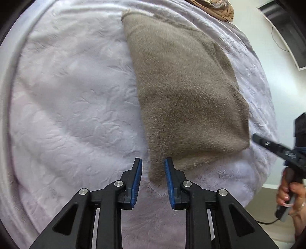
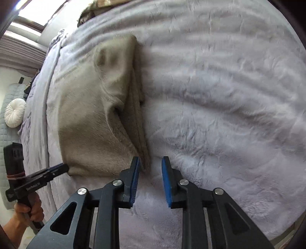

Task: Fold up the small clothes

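Note:
A taupe fuzzy knit garment (image 1: 183,95) lies folded lengthwise on a pale lilac blanket (image 1: 67,115). My left gripper (image 1: 153,162) is open, its jaws on either side of the garment's near left corner. In the right wrist view the garment (image 2: 91,115) lies left of centre, its folded layers stacked along its right edge. My right gripper (image 2: 150,161) is open, with the garment's near right corner between the jaws, close to the left pad. Each gripper also shows in the other's view: the right one (image 1: 275,145), the left one (image 2: 47,172).
The blanket covers a bed and fills most of both views. A brown patterned item (image 1: 220,9) lies at the bed's far end. A white round cushion (image 2: 15,113) rests on a grey quilted seat beside the bed. A dark screen (image 1: 283,28) stands by the wall.

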Available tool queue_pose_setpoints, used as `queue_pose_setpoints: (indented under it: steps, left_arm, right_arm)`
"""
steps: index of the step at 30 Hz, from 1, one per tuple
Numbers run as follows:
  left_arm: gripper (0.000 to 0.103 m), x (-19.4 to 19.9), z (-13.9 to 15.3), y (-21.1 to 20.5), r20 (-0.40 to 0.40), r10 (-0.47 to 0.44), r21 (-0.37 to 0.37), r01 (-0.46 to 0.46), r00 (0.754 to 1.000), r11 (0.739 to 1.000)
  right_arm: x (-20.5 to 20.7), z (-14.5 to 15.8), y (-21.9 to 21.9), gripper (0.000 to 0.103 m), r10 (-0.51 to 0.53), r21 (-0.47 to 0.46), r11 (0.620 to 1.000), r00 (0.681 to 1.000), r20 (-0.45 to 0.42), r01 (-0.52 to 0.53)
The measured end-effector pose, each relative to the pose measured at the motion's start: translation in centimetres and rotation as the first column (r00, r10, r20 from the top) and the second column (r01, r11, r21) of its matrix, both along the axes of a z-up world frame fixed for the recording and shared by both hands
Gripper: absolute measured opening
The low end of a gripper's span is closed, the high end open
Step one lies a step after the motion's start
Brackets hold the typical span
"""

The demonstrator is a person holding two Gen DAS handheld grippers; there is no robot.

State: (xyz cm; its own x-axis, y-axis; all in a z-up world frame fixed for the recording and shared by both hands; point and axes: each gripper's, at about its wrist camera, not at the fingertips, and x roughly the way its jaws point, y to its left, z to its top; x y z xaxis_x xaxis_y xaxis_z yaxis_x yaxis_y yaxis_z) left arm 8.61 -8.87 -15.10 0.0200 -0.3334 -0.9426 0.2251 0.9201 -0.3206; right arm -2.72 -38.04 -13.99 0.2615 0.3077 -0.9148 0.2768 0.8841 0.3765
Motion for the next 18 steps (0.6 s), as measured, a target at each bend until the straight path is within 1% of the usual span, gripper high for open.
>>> queue_pose_setpoints:
  steps: [2, 5, 7, 9, 10, 12, 13, 16, 17, 18]
  left_arm:
    - [0.025, 0.1, 0.6, 0.1, 0.014, 0.014, 0.031, -0.015, 1.000, 0.999]
    - [0.025, 0.7, 0.9, 0.2, 0.021, 0.031, 0.069, -0.032, 0.999, 0.997]
    - [0.025, 1.1, 1.0, -0.2, 0.025, 0.035, 0.093, -0.038, 0.999, 0.995]
    - [0.025, 1.3, 1.0, -0.4, 0.030, 0.041, 0.111, -0.044, 0.999, 0.993]
    - [0.025, 1.3, 0.9, -0.7, 0.031, 0.044, 0.117, -0.048, 0.999, 0.992]
    - [0.025, 1.4, 0.8, -1.1, 0.027, 0.053, 0.122, -0.056, 0.998, 0.991]
    - [0.025, 1.4, 0.7, -1.2, 0.022, 0.055, 0.127, -0.058, 0.998, 0.990]
    - [0.025, 1.3, 0.6, -1.4, 0.015, 0.058, 0.140, -0.060, 0.998, 0.988]
    - [0.025, 1.3, 0.6, -1.3, 0.015, 0.060, 0.142, -0.062, 0.998, 0.988]
    - [0.025, 1.3, 0.7, -1.3, 0.015, 0.063, 0.144, -0.064, 0.998, 0.988]
  right_arm:
    - [0.4, 1.8, 0.3, 0.023, 0.001, 0.019, 1.000, 0.998, 0.066, -0.003]
    - [2.0, 2.9, 1.7, 0.020, 0.042, 0.037, 0.998, 0.994, 0.099, -0.046]
    - [3.2, 2.5, 3.3, 0.018, 0.088, 0.014, 0.996, 0.991, 0.097, -0.089]
    - [3.9, 1.6, 3.7, 0.014, 0.124, -0.017, 0.992, 0.990, 0.068, -0.124]
    - [4.4, 0.9, 3.7, 0.013, 0.124, -0.027, 0.992, 0.991, 0.049, -0.123]
    - [4.8, -0.1, 3.3, 0.013, 0.098, -0.052, 0.994, 0.995, 0.013, -0.097]
    - [4.9, -0.8, 2.8, 0.013, 0.067, -0.062, 0.996, 0.998, -0.009, -0.067]
    - [4.7, -2.5, 0.5, 0.013, -0.058, 0.041, 0.997, 0.997, -0.053, 0.060]
    - [4.5, -2.6, 0.1, 0.013, -0.080, 0.058, 0.995, 0.995, -0.057, 0.084]
    - [4.4, -2.4, -0.1, 0.014, -0.086, 0.054, 0.995, 0.995, -0.056, 0.089]
